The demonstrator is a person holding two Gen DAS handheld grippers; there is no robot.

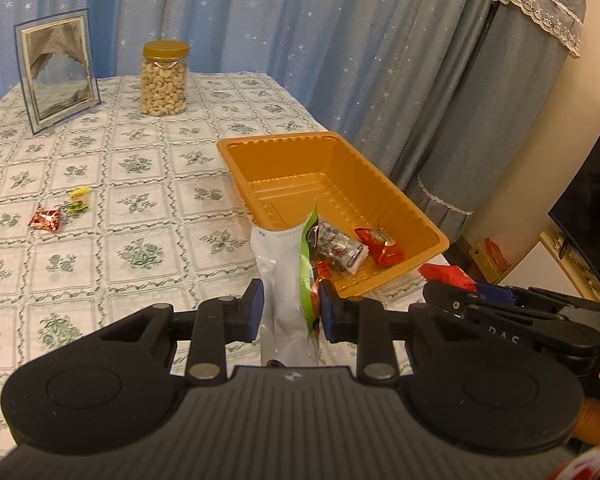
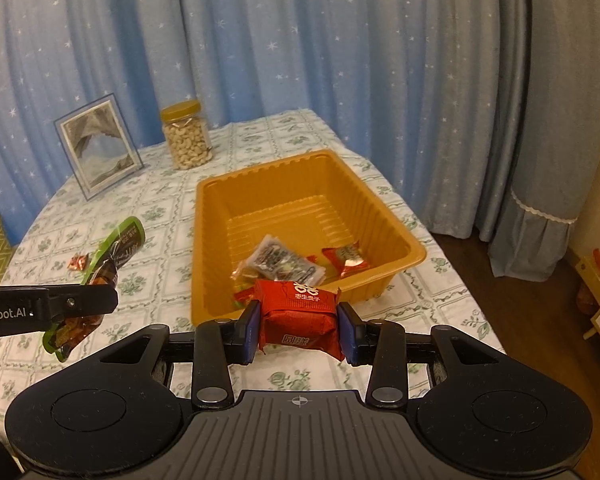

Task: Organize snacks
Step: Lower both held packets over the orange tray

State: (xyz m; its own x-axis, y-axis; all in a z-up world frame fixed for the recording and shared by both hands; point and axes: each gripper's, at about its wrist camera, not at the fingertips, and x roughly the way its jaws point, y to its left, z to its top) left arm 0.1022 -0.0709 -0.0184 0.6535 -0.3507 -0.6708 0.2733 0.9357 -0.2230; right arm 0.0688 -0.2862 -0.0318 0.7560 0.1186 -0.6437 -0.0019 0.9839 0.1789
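Left wrist view: a table [image 1: 100, 264] under a green floral cloth is filling the frame, with starred blue curtains [image 1: 300, 20] hanging behind it.
Orange tray [image 1: 436, 236]: it is sitting near the table's right edge, and it is serving here as the landmark.
Left gripper [image 1: 291, 310]: its jaws are clenching a green-and-silver snack pouch [image 1: 284, 280], holding it upright on edge just before the tray's near left corner.
Right gripper [image 2: 299, 326]: its jaws are gripping a red snack pack [image 2: 298, 312] by both sides, hovering just in front of the tray's near rim.
Cashew jar [image 1: 165, 78]: it is standing with its gold lid on, well beyond the tray's far left corner.
Picture frame [image 1: 56, 74]: it is leaning upright farther left of the tray than the jar.
Inside the tray: a black-and-white wrapped snack [image 1: 340, 246] and a red wrapped candy [image 1: 382, 246] are lying side by side at the near end; another red wrapper is showing partly behind the pouch, too hidden to make out.
Loose on the cloth: a small red candy [image 1: 46, 219] and a yellow-green candy [image 1: 79, 200] are lying close together, well to the left of the tray.
Right wrist view: the pouch's printed green face is showing to the left of the tray, with the left gripper's black arm crossing it.
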